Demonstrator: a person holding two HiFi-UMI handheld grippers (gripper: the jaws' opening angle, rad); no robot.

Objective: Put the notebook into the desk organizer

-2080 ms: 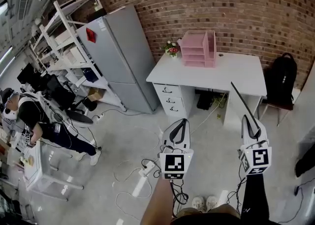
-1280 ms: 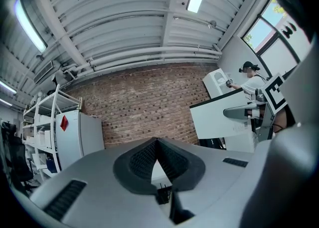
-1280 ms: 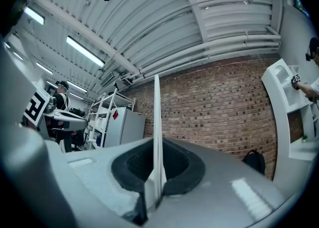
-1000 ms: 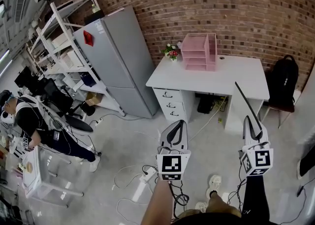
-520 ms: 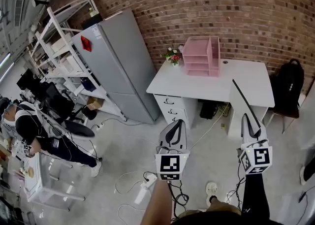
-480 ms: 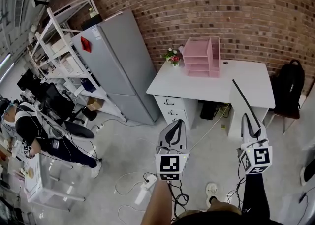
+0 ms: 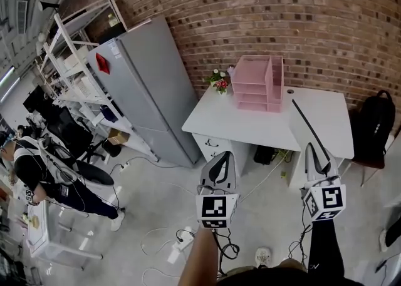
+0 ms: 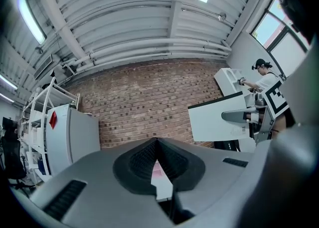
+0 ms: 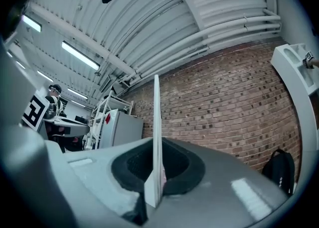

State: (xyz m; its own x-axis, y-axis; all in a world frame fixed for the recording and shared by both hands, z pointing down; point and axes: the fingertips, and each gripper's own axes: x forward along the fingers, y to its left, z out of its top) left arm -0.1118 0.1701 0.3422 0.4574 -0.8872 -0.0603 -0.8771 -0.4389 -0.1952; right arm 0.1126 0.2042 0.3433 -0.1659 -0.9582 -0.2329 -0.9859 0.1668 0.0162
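A pink desk organizer [image 7: 255, 83] with several tiers stands at the back of a white desk [image 7: 250, 125] against the brick wall. My right gripper [image 7: 315, 151] is shut on a thin notebook [image 7: 306, 126], which sticks up edge-on toward the desk. In the right gripper view the notebook [image 9: 156, 117] rises as a white sliver from the right gripper's [image 9: 156, 144] pads. My left gripper [image 7: 224, 156] hangs beside it over the floor, shut and empty. The left gripper [image 8: 157, 140] has its pads together, and the notebook's [image 8: 215, 120] flat white face shows at the right.
A grey refrigerator [image 7: 141, 84] stands left of the desk, with white shelving [image 7: 75, 59] beyond it. A small flower pot [image 7: 218, 80] sits by the organizer. A black backpack [image 7: 374, 122] is right of the desk. Cables [image 7: 188, 241] lie on the floor. A person [image 7: 31, 169] stands far left.
The desk and organizer have come nearer and higher in the head view as the person walks toward them. Both grippers keep their pose, the notebook still held.
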